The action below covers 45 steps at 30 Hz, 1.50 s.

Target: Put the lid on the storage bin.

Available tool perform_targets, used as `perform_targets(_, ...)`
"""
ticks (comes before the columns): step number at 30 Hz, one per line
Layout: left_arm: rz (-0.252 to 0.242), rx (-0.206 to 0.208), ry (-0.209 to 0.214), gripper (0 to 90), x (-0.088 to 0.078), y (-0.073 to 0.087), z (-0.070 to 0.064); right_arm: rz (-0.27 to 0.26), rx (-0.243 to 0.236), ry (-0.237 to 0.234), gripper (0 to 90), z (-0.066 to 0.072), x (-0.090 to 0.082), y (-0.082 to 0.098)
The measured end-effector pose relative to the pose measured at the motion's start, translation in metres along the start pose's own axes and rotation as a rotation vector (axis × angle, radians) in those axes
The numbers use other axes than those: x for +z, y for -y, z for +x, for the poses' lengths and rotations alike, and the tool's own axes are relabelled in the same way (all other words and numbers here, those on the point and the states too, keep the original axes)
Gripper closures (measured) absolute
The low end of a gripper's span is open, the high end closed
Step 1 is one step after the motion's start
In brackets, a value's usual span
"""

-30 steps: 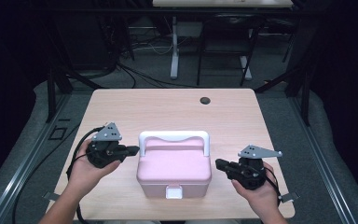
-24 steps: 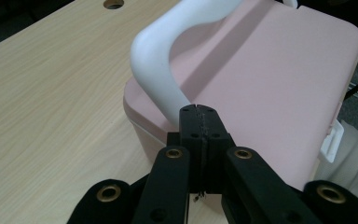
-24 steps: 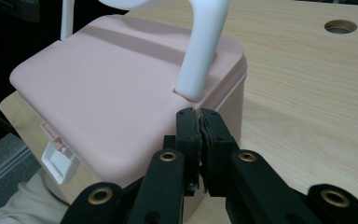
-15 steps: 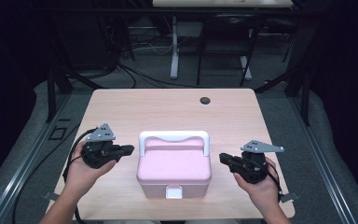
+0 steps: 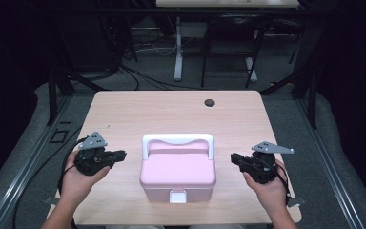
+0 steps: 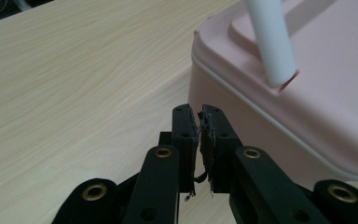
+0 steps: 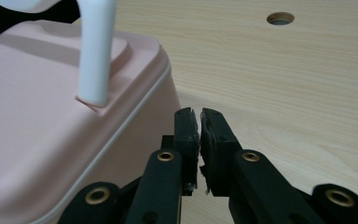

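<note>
I'm bringing both grippers in toward the pink box (image 5: 177, 172), which is sitting at lower centre of the high view, lid shut, white handle (image 5: 177, 140) standing upright, white latch (image 5: 177, 195) facing me.

At lower left, my left gripper (image 5: 119, 155) is sitting just beside the box's left wall, not touching. Its jaws have just been opening, but the gap is a narrow slit with nothing in it.

At lower right, my right gripper (image 5: 235, 158) is mirroring it near the right wall, jaws nearly together and empty.

Judgement: I'm needing to spread both wider and stay level before working the lid or handle, so the light box isn't skidding.

The wooden table (image 5: 124, 114) is bare, with a cable hole (image 5: 209, 102) at upper centre. Behind, the room is dark, with a desk leg (image 5: 177, 47) and floor cables (image 5: 138, 76).
</note>
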<state>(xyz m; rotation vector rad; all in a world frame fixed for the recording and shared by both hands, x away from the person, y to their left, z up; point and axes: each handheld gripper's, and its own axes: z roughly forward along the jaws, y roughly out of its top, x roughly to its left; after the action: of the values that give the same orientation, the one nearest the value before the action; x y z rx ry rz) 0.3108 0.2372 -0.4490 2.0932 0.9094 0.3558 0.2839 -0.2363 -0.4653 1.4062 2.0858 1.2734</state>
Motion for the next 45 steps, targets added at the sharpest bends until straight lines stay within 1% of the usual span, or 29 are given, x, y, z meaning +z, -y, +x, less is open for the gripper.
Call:
perform_targets(1, 0.003, -0.006, -0.004, 83.2, 0.000, 0.003, 0.002, -0.003, 0.006, 0.009, 84.4, -0.001, 0.001, 0.001)
perform_targets(3, 0.000, -0.024, -0.020, 81.5, 0.001, 0.009, 0.006, 0.007, 0.017, 0.011, 84.0, -0.004, 0.003, 0.003)
perform_targets(5, -0.008, -0.046, -0.021, 80.2, 0.001, 0.015, 0.008, -0.001, 0.035, 0.018, 83.9, -0.007, 0.006, 0.006)
perform_targets(6, -0.008, -0.051, -0.024, 80.1, 0.001, 0.018, 0.010, 0.008, 0.038, 0.014, 83.9, -0.008, 0.006, 0.007)
perform_targets(9, -0.003, -0.069, -0.035, 79.0, 0.004, 0.028, 0.013, 0.006, 0.043, 0.030, 83.8, -0.009, 0.009, 0.012)
perform_targets(11, 0.004, -0.083, -0.040, 78.2, 0.006, 0.034, 0.014, -0.008, 0.043, 0.050, 83.7, -0.010, 0.010, 0.015)
perform_targets(12, 0.008, -0.088, -0.039, 77.9, 0.007, 0.037, 0.015, -0.009, 0.040, 0.067, 83.8, -0.010, 0.010, 0.017)
perform_targets(13, 0.012, -0.094, -0.038, 77.4, 0.008, 0.041, 0.016, -0.009, 0.041, 0.041, 83.8, -0.012, 0.010, 0.018)
perform_targets(14, 0.009, -0.100, -0.037, 76.8, 0.010, 0.044, 0.016, -0.014, 0.045, 0.072, 83.8, -0.011, 0.011, 0.020)
perform_targets(15, 0.012, -0.102, -0.036, 76.4, 0.010, 0.046, 0.016, -0.012, 0.042, 0.060, 83.8, -0.012, 0.011, 0.022)
perform_targets(16, 0.014, -0.109, -0.031, 75.9, 0.012, 0.048, 0.017, -0.021, 0.043, 0.086, 83.8, -0.012, 0.013, 0.023)
perform_targets(17, 0.012, -0.115, -0.030, 75.2, 0.014, 0.051, 0.017, -0.019, 0.044, 0.094, 83.7, -0.012, 0.014, 0.025)
perform_targets(18, 0.009, -0.120, -0.029, 74.6, 0.015, 0.054, 0.017, -0.019, 0.043, 0.092, 83.6, -0.013, 0.015, 0.027)
perform_targets(19, 0.010, -0.120, -0.024, 74.1, 0.016, 0.056, 0.018, -0.015, 0.041, 0.091, 83.5, -0.014, 0.016, 0.029)
perform_targets(21, 0.014, -0.128, -0.021, 72.5, 0.018, 0.060, 0.018, -0.012, 0.042, 0.106, 83.4, -0.016, 0.018, 0.033)
perform_targets(22, 0.014, -0.126, -0.020, 71.8, 0.019, 0.062, 0.019, -0.012, 0.048, 0.090, 83.3, -0.018, 0.019, 0.035)
perform_targets(23, 0.018, -0.126, -0.023, 71.0, 0.019, 0.063, 0.020, -0.014, 0.053, 0.085, 83.0, -0.019, 0.019, 0.036)
perform_targets(24, 0.020, -0.129, -0.024, 70.3, 0.020, 0.065, 0.021, -0.018, 0.056, 0.097, 82.7, -0.020, 0.020, 0.038)
perform_targets(25, 0.021, -0.132, -0.028, 69.8, 0.020, 0.066, 0.021, -0.017, 0.058, 0.083, 82.4, -0.022, 0.020, 0.040)
perform_targets(26, 0.016, -0.133, -0.033, 69.1, 0.020, 0.067, 0.022, -0.014, 0.060, 0.090, 82.0, -0.023, 0.021, 0.042)
perform_targets(29, 0.010, -0.145, -0.047, 66.2, 0.022, 0.070, 0.023, -0.007, 0.058, 0.096, 80.2, -0.026, 0.024, 0.047)
perform_targets(34, 0.028, -0.156, -0.039, 60.3, 0.029, 0.077, 0.026, -0.011, 0.040, 0.108, 77.6, -0.029, 0.027, 0.055)
perform_targets(35, 0.034, -0.157, -0.039, 59.9, 0.029, 0.079, 0.026, -0.008, 0.037, 0.108, 77.0, -0.030, 0.027, 0.056)
perform_targets(36, 0.030, -0.164, -0.047, 59.4, 0.030, 0.081, 0.026, -0.016, 0.037, 0.114, 76.6, -0.031, 0.028, 0.057)
perform_targets(40, 0.038, -0.172, -0.062, 55.8, 0.033, 0.087, 0.028, -0.023, 0.061, 0.122, 74.6, -0.036, 0.029, 0.062)
perform_targets(42, 0.044, -0.174, -0.067, 54.2, 0.036, 0.089, 0.029, -0.015, 0.071, 0.128, 73.0, -0.038, 0.030, 0.063)
perform_targets(43, 0.041, -0.175, -0.068, 53.6, 0.037, 0.090, 0.029, -0.028, 0.075, 0.125, 72.6, -0.038, 0.032, 0.064)
perform_targets(45, 0.044, -0.179, -0.061, 52.7, 0.040, 0.091, 0.029, -0.013, 0.067, 0.131, 70.9, -0.038, 0.032, 0.064)
